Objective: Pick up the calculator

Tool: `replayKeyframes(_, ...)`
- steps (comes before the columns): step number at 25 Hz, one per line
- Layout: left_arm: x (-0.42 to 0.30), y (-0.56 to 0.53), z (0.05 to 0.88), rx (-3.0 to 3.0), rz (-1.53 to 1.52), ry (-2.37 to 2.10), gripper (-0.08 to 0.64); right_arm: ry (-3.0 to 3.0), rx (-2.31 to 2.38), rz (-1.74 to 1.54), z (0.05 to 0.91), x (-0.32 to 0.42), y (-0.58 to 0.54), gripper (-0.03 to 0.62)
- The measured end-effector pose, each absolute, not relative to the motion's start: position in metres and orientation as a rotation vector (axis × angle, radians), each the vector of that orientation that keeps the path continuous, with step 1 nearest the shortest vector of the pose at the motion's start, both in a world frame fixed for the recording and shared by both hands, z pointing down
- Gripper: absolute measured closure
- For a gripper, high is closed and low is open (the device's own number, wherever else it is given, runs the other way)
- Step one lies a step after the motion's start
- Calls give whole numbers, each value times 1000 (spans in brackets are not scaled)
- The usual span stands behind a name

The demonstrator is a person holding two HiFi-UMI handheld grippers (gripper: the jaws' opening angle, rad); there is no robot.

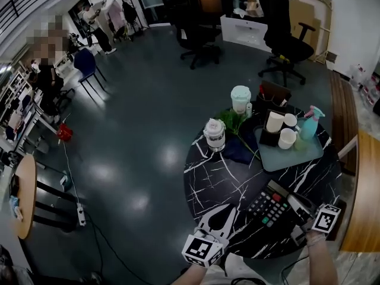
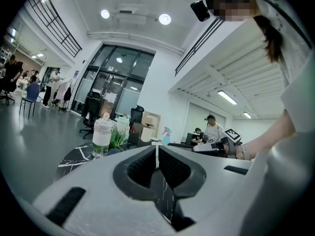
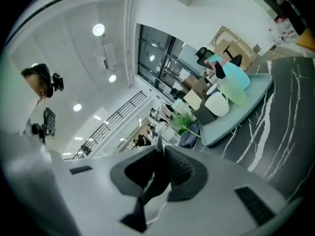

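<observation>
The calculator (image 1: 270,205), black with coloured keys, is at the near right of the round black marble table (image 1: 219,177). My right gripper (image 1: 297,210) is shut on its right end; in the right gripper view the calculator (image 3: 147,191) shows as a thin dark slab pinched between the jaws of the right gripper (image 3: 158,154). My left gripper (image 1: 221,210) hovers over the table's near edge, shut with nothing in it. In the left gripper view its pads meet at the left gripper (image 2: 157,156), and the calculator (image 2: 211,146) appears off to the right, above the tabletop.
A teal tray (image 1: 279,160) at the back right carries white cups (image 1: 287,138) and a spray bottle (image 1: 310,122). A lidded jar (image 1: 214,134), a green plant (image 1: 234,123), a blue cloth (image 1: 240,150) and a pale green cup (image 1: 240,98) stand mid-table. Office chairs (image 1: 285,34) stand beyond.
</observation>
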State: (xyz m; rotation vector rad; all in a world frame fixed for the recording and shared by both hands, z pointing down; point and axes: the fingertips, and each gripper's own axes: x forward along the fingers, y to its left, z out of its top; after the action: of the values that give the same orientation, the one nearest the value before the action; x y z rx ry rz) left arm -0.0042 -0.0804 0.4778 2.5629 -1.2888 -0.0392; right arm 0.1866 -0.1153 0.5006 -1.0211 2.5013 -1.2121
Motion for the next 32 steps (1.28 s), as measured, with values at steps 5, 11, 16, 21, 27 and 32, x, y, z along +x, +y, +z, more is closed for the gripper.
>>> replayKeyframes(5,-7,-81,456,2596,-95,-1282,552,2478,-1000,-1127,466,188,-110,543)
replayKeyframes(11,-2,-79,441,2622,-134,-1248,552,2488,-1001,-1047,437,181,-96,543)
replayKeyframes(16,5,-80,434,2655,-147,-1204,552,2450,-983,-998,418,177,-88,543)
replayKeyframes(21,8,-79,434,2657,-150,-1190,552,2414,-974,-1000,419,179,-86,543)
replayKeyframes(27,1,-77,445,2628,-132,-1203,552,2432,-1003,-1084,452,172,-93,543)
replayKeyframes(32,-7,-80,448,2609,-120,-1235,552,2462,-1033,-1175,491,164,-102,543)
